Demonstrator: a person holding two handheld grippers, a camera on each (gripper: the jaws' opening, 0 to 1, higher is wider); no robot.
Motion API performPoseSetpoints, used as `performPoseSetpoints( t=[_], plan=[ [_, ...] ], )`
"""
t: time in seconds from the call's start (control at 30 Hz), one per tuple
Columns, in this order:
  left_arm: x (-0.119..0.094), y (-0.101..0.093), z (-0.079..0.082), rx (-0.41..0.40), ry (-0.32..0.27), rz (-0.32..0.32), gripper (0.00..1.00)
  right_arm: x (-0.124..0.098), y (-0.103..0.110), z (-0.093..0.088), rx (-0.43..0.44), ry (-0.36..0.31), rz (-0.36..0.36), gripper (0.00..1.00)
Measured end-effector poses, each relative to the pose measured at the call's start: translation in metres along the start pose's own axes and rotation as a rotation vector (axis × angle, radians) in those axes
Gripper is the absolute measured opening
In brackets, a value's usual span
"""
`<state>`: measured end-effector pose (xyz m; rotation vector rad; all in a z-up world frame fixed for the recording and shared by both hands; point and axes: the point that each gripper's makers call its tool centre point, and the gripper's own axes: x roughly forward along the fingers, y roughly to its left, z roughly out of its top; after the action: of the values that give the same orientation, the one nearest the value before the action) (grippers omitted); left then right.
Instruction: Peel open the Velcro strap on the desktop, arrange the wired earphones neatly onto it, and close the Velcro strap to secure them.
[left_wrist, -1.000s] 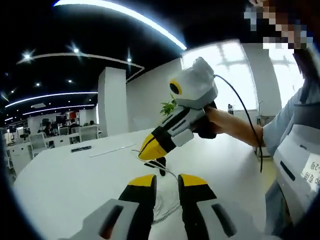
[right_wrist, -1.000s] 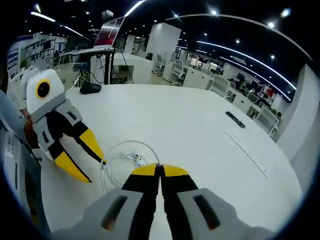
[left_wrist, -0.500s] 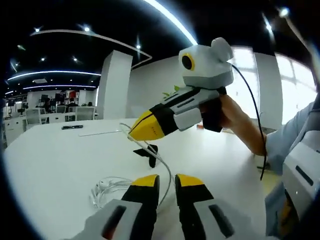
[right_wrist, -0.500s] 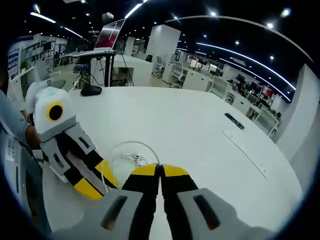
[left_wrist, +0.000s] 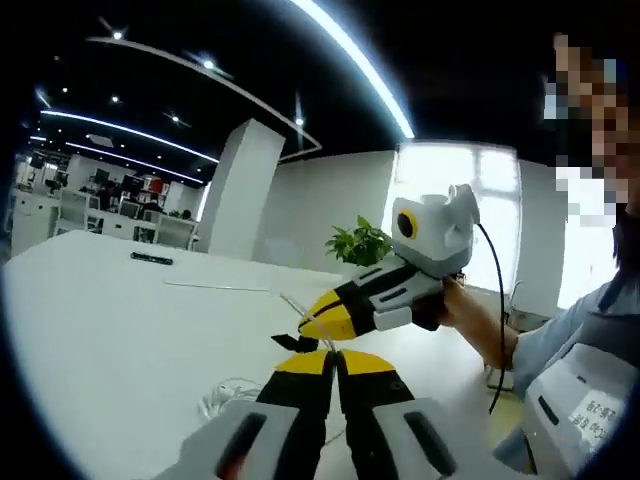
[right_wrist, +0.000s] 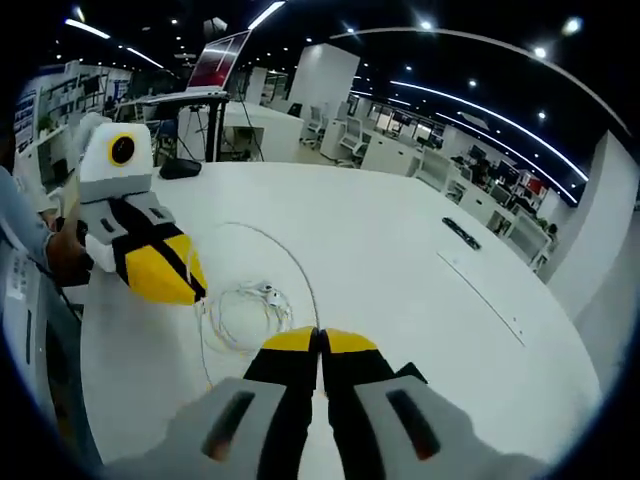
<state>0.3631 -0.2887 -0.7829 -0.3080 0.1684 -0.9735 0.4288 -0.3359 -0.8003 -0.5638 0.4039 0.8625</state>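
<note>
On the bench (right_wrist: 400, 250), the earphones (right_wrist: 245, 310) lie coiled at 11 o'clock of the right tongs (right_wrist: 320, 345), with the left tongs (right_wrist: 165, 275) at 10 o'clock beside the coil.

The surface (right_wrist: 400, 250) was plain white. The earphones (right_wrist: 245, 310) and their cable were white. Both grippers had yellow-tipped black fingers (right_wrist: 290, 345) on grey bodies. A black strap (left_wrist: 293, 343) lay beside a green plant (left_wrist: 358, 243).

The left claw (left_wrist: 333, 358) has shut on the earphone cable (right_wrist: 262, 243) — lifting it off the table (right_wrist: 400, 250).
</note>
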Motion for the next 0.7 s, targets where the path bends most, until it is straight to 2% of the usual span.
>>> performPoseSetpoints(
  t=[0.13, 0.2, 0.33, 0.47, 0.53, 0.63, 0.7],
  plan=[
    [-0.010, 0.003, 0.015, -0.092, -0.052, -0.015, 0.06, -0.004, 0.000, -0.003, 0.003, -0.001, -0.001, 0.04],
    [-0.016, 0.011, 0.020, -0.125, -0.076, 0.001, 0.06, -0.006, 0.000, -0.002, 0.005, -0.008, 0.004, 0.04],
    [-0.024, 0.027, 0.022, -0.181, -0.096, 0.026, 0.06, -0.006, 0.008, 0.000, 0.015, -0.025, 0.046, 0.04],
    [-0.027, 0.043, 0.012, -0.178, -0.073, 0.083, 0.06, -0.003, 0.021, 0.000, 0.032, -0.024, 0.110, 0.04],
    [-0.027, 0.047, 0.006, -0.174, -0.055, 0.091, 0.06, -0.001, 0.027, 0.000, 0.039, -0.026, 0.136, 0.04],
    [-0.026, 0.042, -0.004, -0.164, -0.014, 0.067, 0.06, -0.001, 0.033, 0.007, 0.066, -0.057, 0.172, 0.04],
    [-0.024, 0.034, -0.009, -0.130, 0.008, 0.033, 0.06, -0.005, 0.031, 0.017, 0.075, -0.102, 0.166, 0.04]
  ],
)
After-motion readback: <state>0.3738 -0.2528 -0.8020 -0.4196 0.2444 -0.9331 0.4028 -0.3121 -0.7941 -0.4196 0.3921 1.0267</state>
